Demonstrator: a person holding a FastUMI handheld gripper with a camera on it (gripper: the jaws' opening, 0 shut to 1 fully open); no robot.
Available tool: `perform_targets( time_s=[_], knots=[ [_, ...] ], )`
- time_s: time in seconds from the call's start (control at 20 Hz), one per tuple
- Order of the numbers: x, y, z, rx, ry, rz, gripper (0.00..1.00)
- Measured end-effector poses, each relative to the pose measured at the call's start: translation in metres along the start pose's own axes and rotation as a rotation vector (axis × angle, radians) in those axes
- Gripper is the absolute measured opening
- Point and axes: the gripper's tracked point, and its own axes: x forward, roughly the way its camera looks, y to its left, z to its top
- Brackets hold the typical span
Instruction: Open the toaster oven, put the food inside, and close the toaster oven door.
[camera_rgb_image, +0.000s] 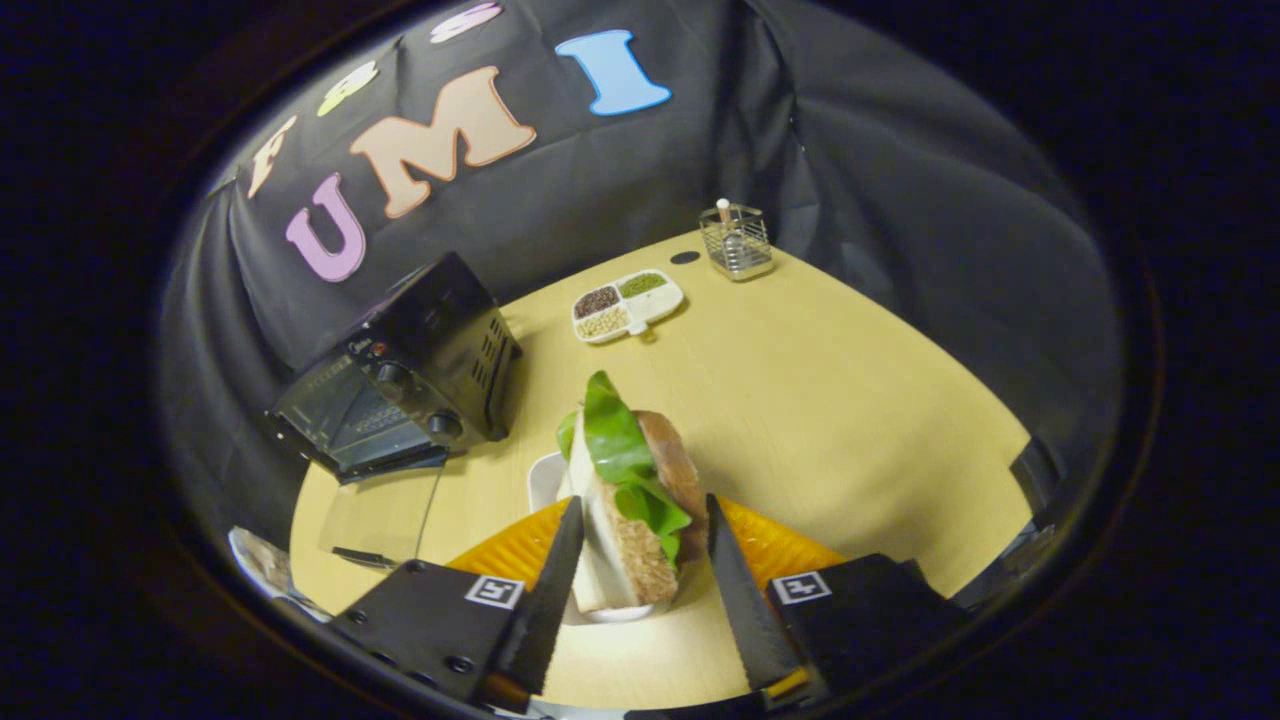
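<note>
The gripper (640, 560) has its fingers apart, straddling the sandwich (630, 500) on its small white dish (545, 478) near the table's (820, 400) front edge, lined up for a grasp. The toaster oven (410, 375) stands open by the left edge, ready to load; its badge is unreadable.

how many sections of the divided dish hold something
3. In the divided dish, beyond the sandwich between the gripper fingers: dark grains nearest the toaster oven, green ones behind, pale ones in front. The fourth looks empty.
</note>
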Motion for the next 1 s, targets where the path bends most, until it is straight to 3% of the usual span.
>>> perform_targets(
  time_s=[0.15,0.3,0.5,0.8,1.0],
  knots=[
    [-0.004,0.019,0.006,0.145,-0.034,0.079,0.56],
    [-0.009,0.019,0.003,0.165,-0.045,0.055,0.36],
    [-0.029,0.024,0.005,0.165,-0.067,0.037,0.36],
    [-0.071,0.049,0.014,0.309,-0.172,0.058,0.36],
    [-0.081,0.1,0.004,0.407,-0.216,0.129,0.36]
  ],
)
